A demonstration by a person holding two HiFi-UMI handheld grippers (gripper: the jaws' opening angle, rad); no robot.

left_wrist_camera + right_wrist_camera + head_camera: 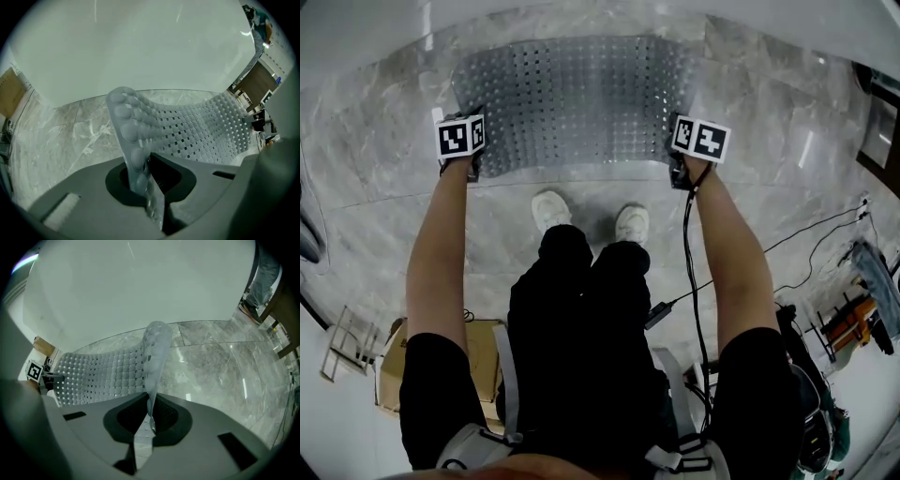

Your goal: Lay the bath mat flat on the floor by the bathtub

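Note:
A translucent grey bath mat (pixel 572 103) with rows of holes and suction cups hangs spread between my two grippers above the marble floor (pixel 384 178), in front of the white bathtub wall (pixel 581 14). My left gripper (pixel 467 161) is shut on the mat's near left corner; in the left gripper view the mat's edge (pixel 136 154) runs down between the jaws. My right gripper (pixel 680 169) is shut on the near right corner, where the mat's edge (pixel 152 376) stands pinched between the jaws. The mat sags in the middle.
The person's white shoes (pixel 551 210) stand just behind the mat. A black cable (pixel 689 281) trails from the right gripper. A cardboard box (pixel 394 361) sits at the lower left, and bags and cords (pixel 862 309) lie at the right.

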